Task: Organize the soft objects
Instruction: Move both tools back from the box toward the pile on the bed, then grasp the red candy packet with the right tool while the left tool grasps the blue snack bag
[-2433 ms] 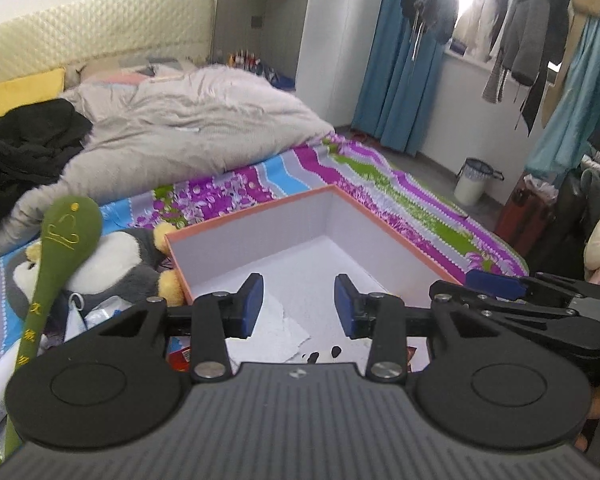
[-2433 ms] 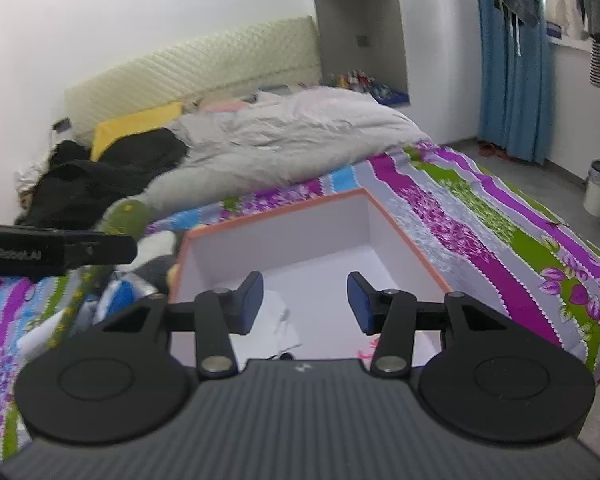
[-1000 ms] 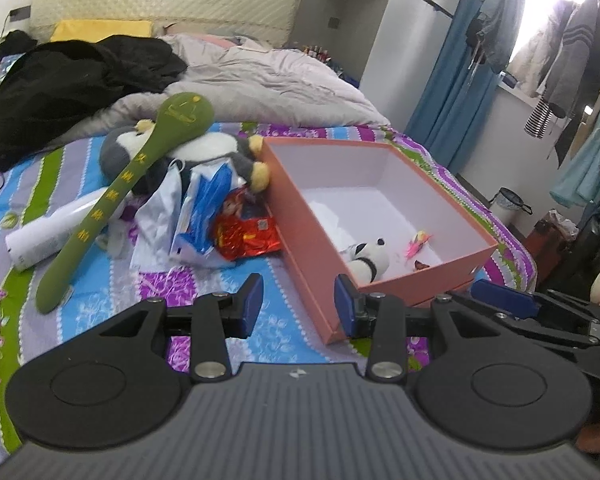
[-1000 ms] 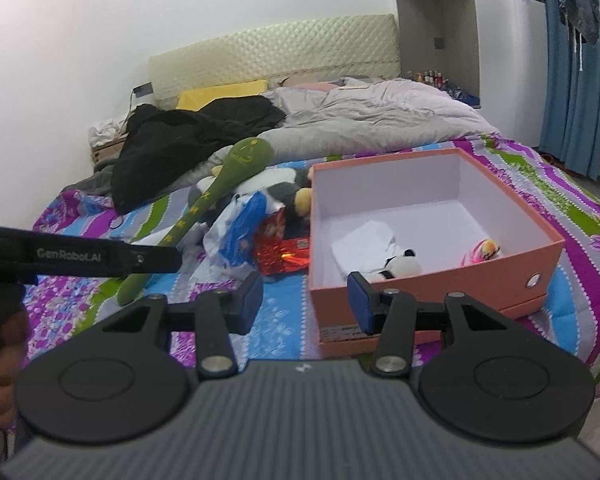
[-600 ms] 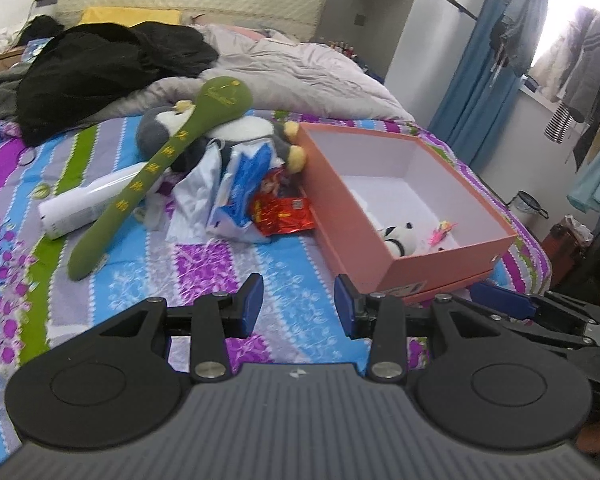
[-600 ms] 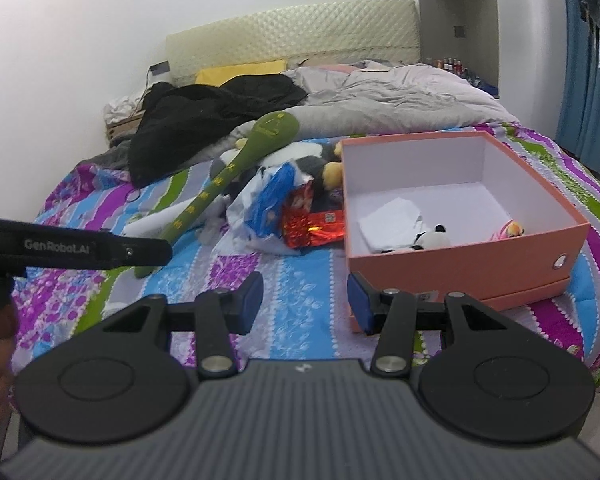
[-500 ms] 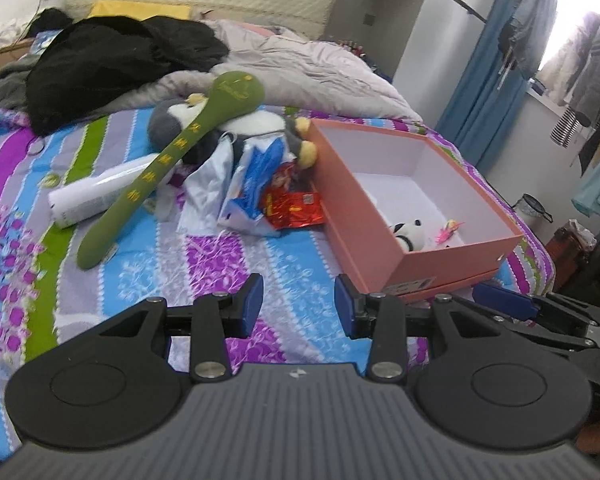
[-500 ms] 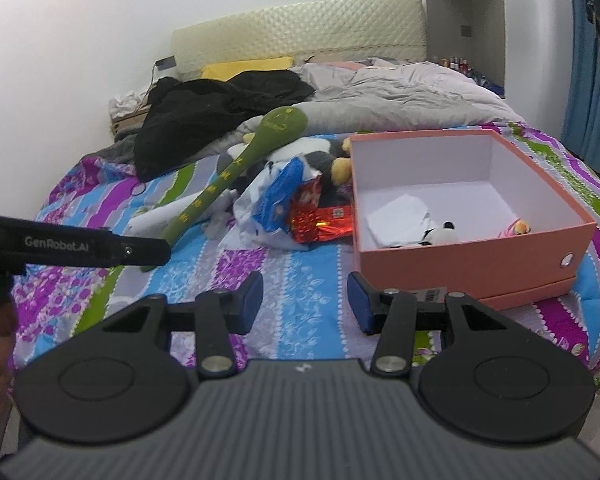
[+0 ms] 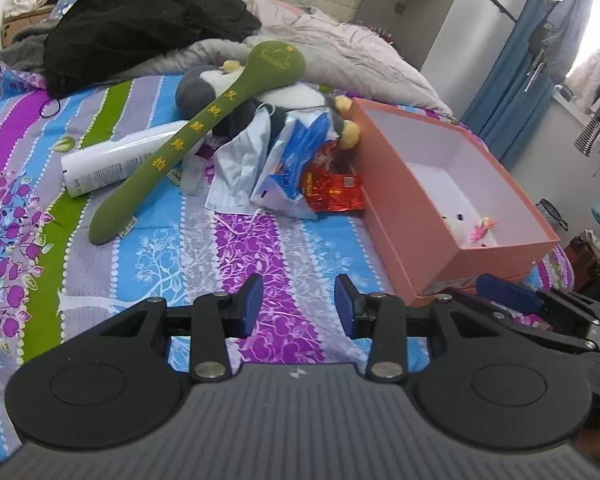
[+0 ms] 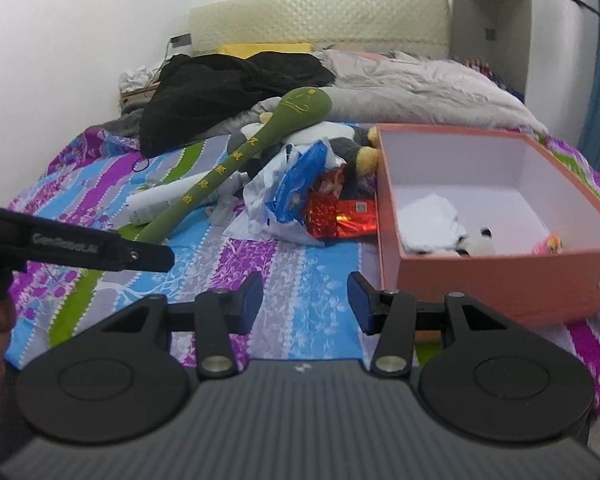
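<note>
Both fisheye views look forward and slightly down from above the near end of the bed (image 9: 284, 312), each along its own tool's two fingers, facing the headboard (image 10: 320, 24). The left wrist view sits further left, with the orange box (image 9: 412, 208) off to its right; the right wrist view sees that box (image 10: 500, 292) closer on its right. Both share the box, the green plush spoon (image 9: 204, 132) (image 10: 236, 160) and the wrappers beside it, all near.

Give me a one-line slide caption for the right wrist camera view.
Open right gripper hovers empty over a striped floral bedspread, facing a long green plush and an orange box.
</note>
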